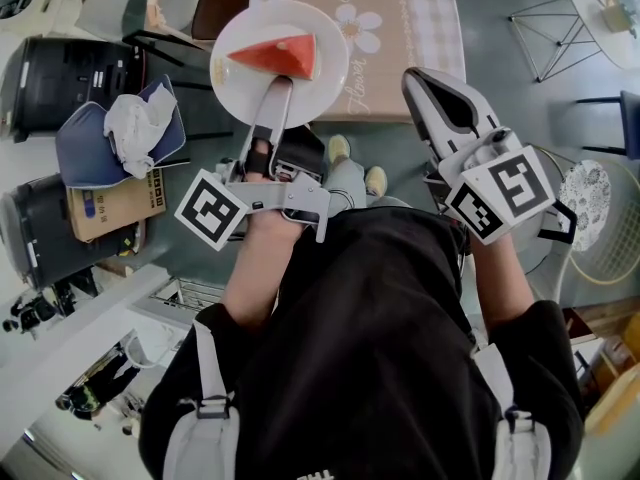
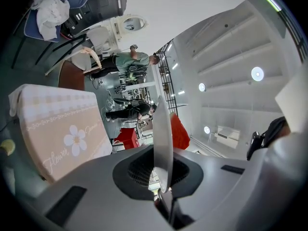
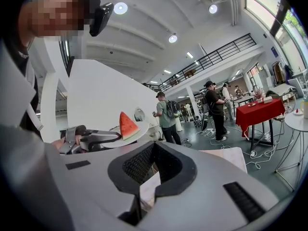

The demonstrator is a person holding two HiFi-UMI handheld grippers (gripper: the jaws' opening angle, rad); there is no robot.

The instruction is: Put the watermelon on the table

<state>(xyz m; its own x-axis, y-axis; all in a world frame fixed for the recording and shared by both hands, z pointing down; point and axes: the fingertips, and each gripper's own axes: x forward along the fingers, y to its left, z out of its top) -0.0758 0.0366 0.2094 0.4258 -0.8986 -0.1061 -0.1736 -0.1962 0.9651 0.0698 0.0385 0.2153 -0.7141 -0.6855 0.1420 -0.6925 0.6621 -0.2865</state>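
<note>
Watermelon slice (image 1: 275, 55), red and wedge-shaped, lies on a round white plate (image 1: 228, 80) held in the air at the near left corner of the checked-cloth bench (image 1: 400, 28). The left tool (image 1: 280, 86) is clenched on the plate's near rim. The right tool (image 1: 413, 76) is closed and empty. This looks like the carrying step. Next, the plate should go farther over the bench, kept level, then down.
</note>
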